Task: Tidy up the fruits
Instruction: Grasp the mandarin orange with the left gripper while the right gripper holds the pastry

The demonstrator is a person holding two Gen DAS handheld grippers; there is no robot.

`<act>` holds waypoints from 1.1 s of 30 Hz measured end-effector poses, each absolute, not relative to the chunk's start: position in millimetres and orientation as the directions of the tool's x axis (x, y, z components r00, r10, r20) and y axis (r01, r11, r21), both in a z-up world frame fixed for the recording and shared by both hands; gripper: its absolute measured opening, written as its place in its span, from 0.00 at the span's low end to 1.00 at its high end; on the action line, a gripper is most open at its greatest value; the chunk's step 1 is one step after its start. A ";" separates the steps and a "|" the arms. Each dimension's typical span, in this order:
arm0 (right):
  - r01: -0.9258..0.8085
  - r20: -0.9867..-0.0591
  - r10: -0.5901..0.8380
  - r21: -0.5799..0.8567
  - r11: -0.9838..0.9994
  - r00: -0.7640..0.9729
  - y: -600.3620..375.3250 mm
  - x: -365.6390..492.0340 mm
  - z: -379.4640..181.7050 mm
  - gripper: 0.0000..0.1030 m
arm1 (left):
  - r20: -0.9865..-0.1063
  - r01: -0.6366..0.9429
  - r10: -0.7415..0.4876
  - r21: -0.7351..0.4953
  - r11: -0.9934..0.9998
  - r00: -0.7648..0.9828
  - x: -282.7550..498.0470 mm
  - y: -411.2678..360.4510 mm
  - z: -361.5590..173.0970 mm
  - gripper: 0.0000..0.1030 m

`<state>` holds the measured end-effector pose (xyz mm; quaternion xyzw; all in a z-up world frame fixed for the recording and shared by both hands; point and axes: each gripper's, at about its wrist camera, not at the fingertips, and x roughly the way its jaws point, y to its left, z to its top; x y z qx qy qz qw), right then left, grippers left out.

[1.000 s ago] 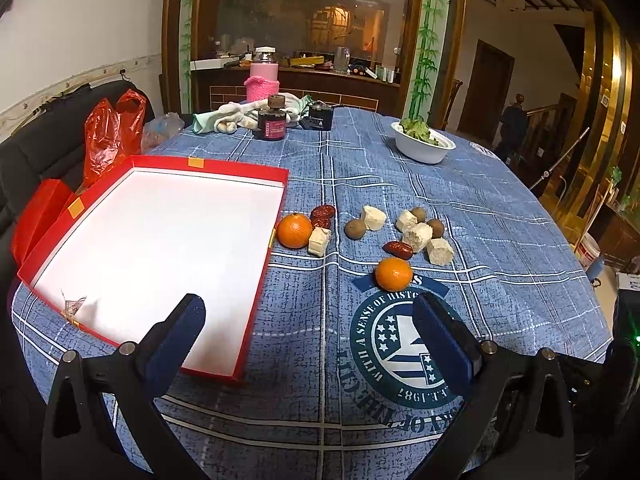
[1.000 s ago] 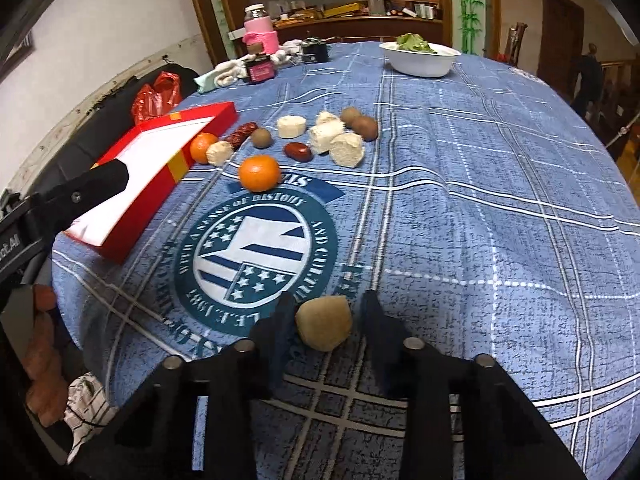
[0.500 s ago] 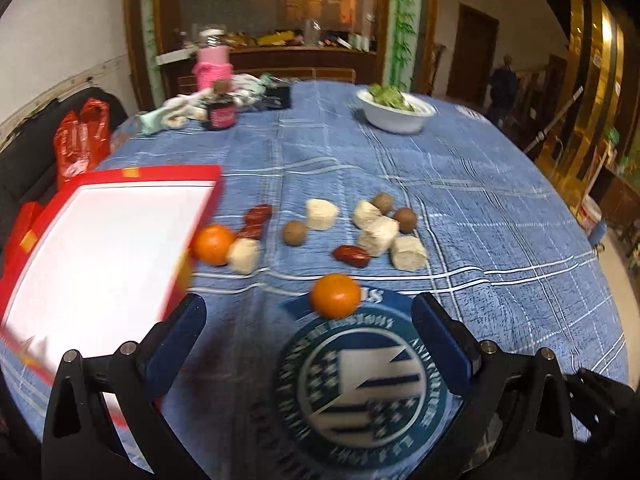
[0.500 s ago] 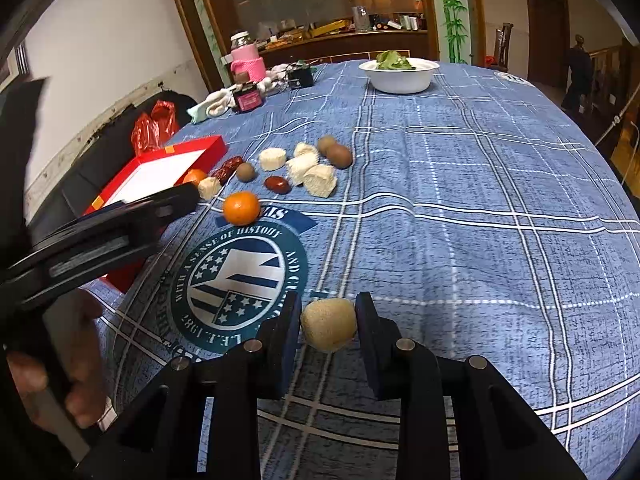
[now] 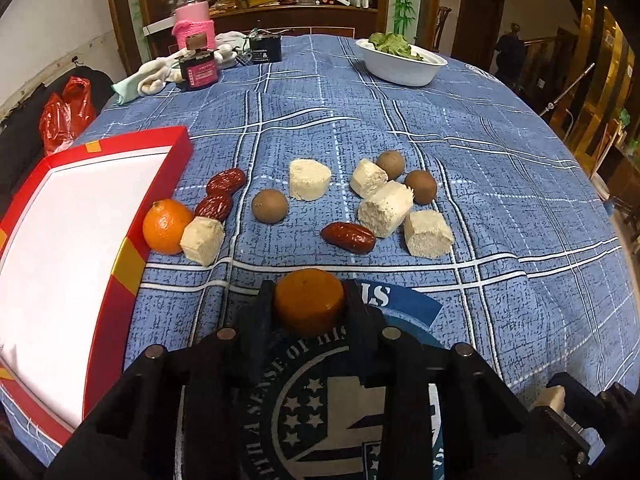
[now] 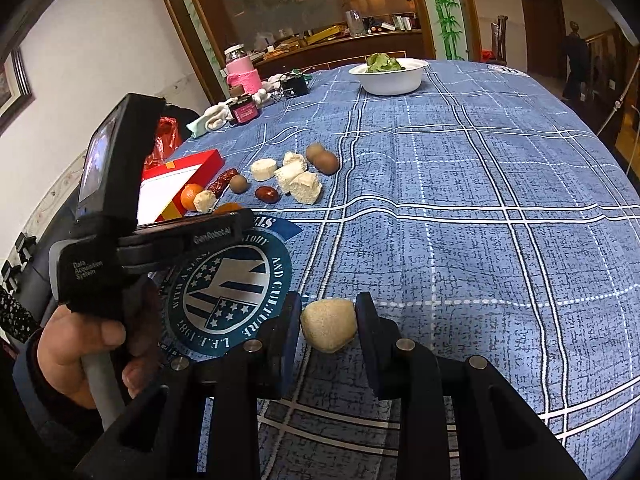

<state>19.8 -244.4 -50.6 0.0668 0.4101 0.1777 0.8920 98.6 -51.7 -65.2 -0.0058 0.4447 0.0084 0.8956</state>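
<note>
My left gripper [image 5: 309, 299] is low over the blue tablecloth, its jaws closing on the near orange [image 5: 309, 312]; both pads touch its sides. A second orange [image 5: 167, 226] leans on the red box [image 5: 128, 264], whose inside is white. Beyond lie red dates [image 5: 348, 237], brown round fruits [image 5: 270, 206] and pale chunks [image 5: 310, 179]. My right gripper [image 6: 328, 322] is shut on a pale tan chunk [image 6: 329, 330] held just above the cloth. In the right wrist view a hand [image 6: 80, 344] holds the left gripper's body [image 6: 180, 236].
A white bowl of greens [image 5: 402, 66] stands at the far side. A pink jar [image 5: 194, 24], a dark jar [image 5: 199, 70] and a crumpled cloth [image 5: 154, 76] sit at the far left. A red plastic bag [image 5: 66, 114] lies off the table's left edge.
The left gripper came forward and down from beside the red box to the near orange, and its wide-open jaws closed around it. The right gripper kept the pale chunk and drifted slightly.
</note>
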 end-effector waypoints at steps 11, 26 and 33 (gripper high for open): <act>-0.279 -0.712 0.369 0.247 0.928 0.598 -236.1 17.4 -48.8 0.28 | -0.802 -0.037 0.010 -0.015 0.999 0.597 82.3 -44.4 -59.4 0.29; -0.311 -0.708 0.364 0.212 0.927 0.605 -219.9 5.2 -38.6 0.28 | -0.777 -0.053 -0.003 -0.046 0.998 0.630 61.0 -27.5 -39.7 0.29; -0.340 -0.698 0.375 0.196 0.920 0.610 -208.7 3.0 -29.3 0.28 | -0.760 -0.086 0.004 -0.069 0.994 0.650 53.3 -7.1 -27.9 0.29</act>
